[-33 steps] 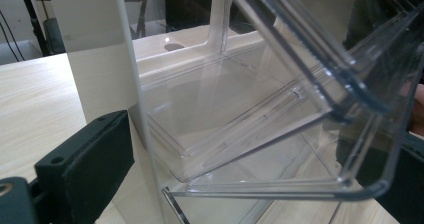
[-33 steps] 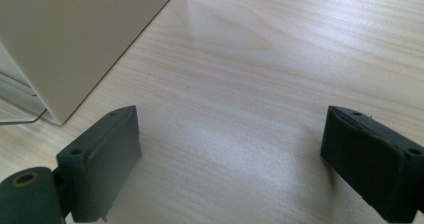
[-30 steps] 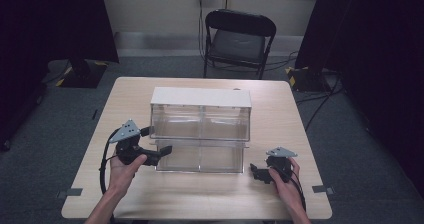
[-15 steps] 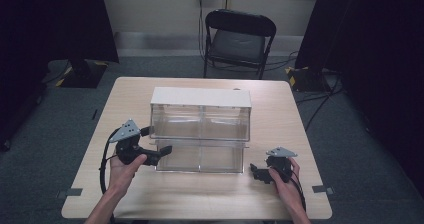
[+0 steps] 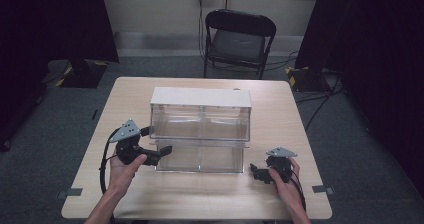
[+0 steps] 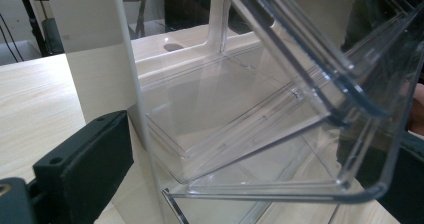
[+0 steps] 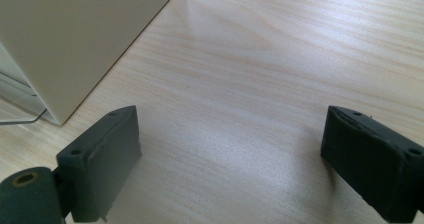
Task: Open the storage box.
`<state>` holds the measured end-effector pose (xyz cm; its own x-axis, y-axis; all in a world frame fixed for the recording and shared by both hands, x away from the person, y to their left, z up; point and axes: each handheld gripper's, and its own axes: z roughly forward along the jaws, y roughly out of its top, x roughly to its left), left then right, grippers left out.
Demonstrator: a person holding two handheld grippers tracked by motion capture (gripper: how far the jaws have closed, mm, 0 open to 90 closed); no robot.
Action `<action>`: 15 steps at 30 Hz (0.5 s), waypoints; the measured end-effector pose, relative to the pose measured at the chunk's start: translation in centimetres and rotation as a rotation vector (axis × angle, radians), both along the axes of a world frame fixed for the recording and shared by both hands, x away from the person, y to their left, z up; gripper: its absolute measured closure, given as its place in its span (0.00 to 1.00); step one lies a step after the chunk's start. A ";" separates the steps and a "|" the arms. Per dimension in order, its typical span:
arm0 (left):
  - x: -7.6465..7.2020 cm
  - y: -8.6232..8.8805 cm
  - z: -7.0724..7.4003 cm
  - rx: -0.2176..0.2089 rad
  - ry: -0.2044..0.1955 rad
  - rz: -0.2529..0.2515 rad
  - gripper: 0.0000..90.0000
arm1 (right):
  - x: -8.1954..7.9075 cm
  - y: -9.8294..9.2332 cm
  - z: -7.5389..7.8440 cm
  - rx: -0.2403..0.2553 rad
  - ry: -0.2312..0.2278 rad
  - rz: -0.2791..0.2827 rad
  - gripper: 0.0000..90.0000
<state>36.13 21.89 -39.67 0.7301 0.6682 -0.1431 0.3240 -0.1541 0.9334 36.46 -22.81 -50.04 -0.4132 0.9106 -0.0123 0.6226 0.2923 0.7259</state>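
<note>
Clear drawer (image 5: 200, 156), tilted out of the cabinet (image 5: 200, 115) at table centre, long axis left-right; left gripper (image 5: 159, 153) straddles its left corner, jaws spread; right gripper (image 5: 257, 174) spread, empty

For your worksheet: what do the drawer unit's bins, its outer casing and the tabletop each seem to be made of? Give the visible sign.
Bins: clear, glossy plastic, probably rigid; you see through the walls, and edges catch reflections.
Casing: opaque cream, matte, likely plastic or coated board; flat, no grain.
Tabletop: pale wood or wood-look laminate; fine streaked grain, smooth soft sheen.
</note>
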 end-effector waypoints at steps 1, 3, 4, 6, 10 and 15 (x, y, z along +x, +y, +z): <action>0.0 0.0 0.0 0.000 0.000 0.000 0.01 | 0.0 0.0 0.0 0.000 0.000 0.000 0.09; 0.0 0.0 0.0 0.002 -0.003 0.000 0.01 | 0.0 0.0 0.0 0.000 0.000 0.000 0.09; 0.0 0.0 0.0 0.000 -0.001 -0.001 0.01 | 0.0 0.0 0.0 0.000 0.000 0.000 0.09; 0.0 0.0 0.0 0.001 -0.001 -0.001 0.01 | 0.0 0.0 0.0 0.000 0.000 0.000 0.09; 0.0 0.0 0.0 0.001 0.000 -0.004 0.01 | 0.0 0.0 0.0 0.000 0.000 0.000 0.09; 0.0 0.0 0.0 0.002 -0.001 -0.002 0.01 | 0.0 0.0 0.0 0.000 0.000 0.000 0.09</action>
